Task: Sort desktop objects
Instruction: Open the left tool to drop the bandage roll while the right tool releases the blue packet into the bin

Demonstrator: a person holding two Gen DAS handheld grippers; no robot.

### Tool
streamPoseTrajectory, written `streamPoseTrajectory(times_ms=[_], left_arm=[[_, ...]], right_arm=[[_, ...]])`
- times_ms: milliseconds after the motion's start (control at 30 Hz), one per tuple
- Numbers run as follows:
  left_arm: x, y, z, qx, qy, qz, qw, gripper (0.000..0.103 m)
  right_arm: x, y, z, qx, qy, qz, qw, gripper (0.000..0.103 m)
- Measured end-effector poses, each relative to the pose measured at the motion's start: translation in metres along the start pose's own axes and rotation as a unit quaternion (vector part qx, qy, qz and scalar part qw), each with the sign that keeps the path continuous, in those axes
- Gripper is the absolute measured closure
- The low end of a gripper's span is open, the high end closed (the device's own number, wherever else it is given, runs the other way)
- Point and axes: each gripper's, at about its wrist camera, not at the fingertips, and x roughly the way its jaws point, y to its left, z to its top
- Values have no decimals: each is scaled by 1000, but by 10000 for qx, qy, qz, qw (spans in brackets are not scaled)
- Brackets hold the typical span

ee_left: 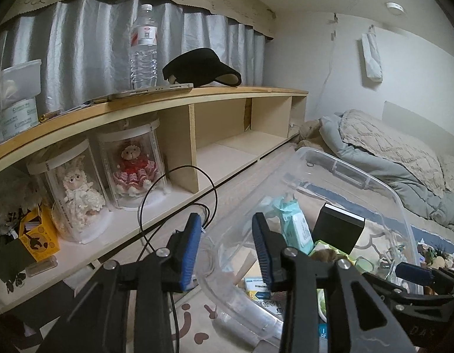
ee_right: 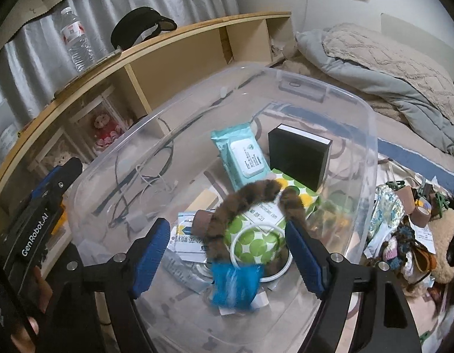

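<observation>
Nearest my right gripper (ee_right: 228, 260), a blue crumpled item (ee_right: 235, 284) sat blurred in the clear plastic bin (ee_right: 370, 147), low between the fingers but touched by neither pad; whether it was mid-fall I could not tell. The right fingers stood spread wide with nothing in them. Just beyond lay a white ring (ee_right: 260, 253) on a green-dotted wipes pack (ee_right: 253, 235), with a furry brown striped headband (ee_right: 241, 203) curled over it. Further in were a brown tape roll (ee_right: 202, 220), a flat medicine box (ee_right: 185, 235), a teal wet-wipes pack (ee_right: 241, 156) and a black box with a white edge (ee_right: 300, 158) at the far side.

I judged the sorting well under way but not done: the bin already held many things, yet a pile of loose items (ee_right: 409, 220) remained outside it to the right, including another tape roll, green clips and some furry things.

My left gripper (ee_left: 227, 250) pointed gently downward at the bin's near-left rim, its fingers partly apart. The rim appeared to run between them, but I could not tell whether the pads pressed it. From the right camera, that gripper sat at the bin's left edge, perhaps steadying it. A black cable (ee_left: 179, 194) looped on the surface beyond, before the wooden shelf (ee_left: 179, 100) with its water bottle (ee_left: 144, 47) and black visor (ee_left: 200, 67).
</observation>
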Motion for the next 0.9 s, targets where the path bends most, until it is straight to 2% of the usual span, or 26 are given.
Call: streamPoseTrajectory(times_ms=[67, 100, 133, 200, 300, 400, 500, 567, 600, 800, 900], left_arm=[[0, -1, 0, 12, 4, -4, 10000, 67], [0, -1, 0, 21, 4, 16, 10000, 63], [-1, -1, 0, 20, -4, 33, 10000, 50], [-3, -2, 0, 38, -70, 114, 9999, 34], [-4, 0, 1, 12, -95, 161, 9998, 33], [-5, 2, 2, -2, -97, 209, 9997, 22], [-6, 1, 2, 5, -105, 234, 9997, 19], [-6, 0, 3, 19, -122, 211, 9997, 16], [-8, -1, 3, 41, -140, 208, 9997, 14], [-15, -7, 4, 145, -235, 240, 9993, 7], [-17, -11, 5, 199, -252, 292, 9991, 5]], right_arm=[[-1, -2, -1, 18, -11, -23, 10000, 22], [-1, -2, -1, 16, -20, -40, 10000, 22], [-1, -2, -2, 9, -29, -58, 10000, 22], [-2, -2, -3, -26, -67, -34, 10000, 22], [-5, -2, -3, -13, -109, -1, 9999, 22], [-12, -1, -5, 52, -174, -51, 9998, 22], [-24, 1, -8, 23, -345, -235, 9991, 22], [-31, 2, -10, -20, -412, -290, 9987, 13], [-33, 1, -11, -10, -433, -292, 9986, 4], [-44, -2, -18, -1, -570, -448, 9974, 3], [-50, -3, -22, -37, -608, -736, 9954, 3]])
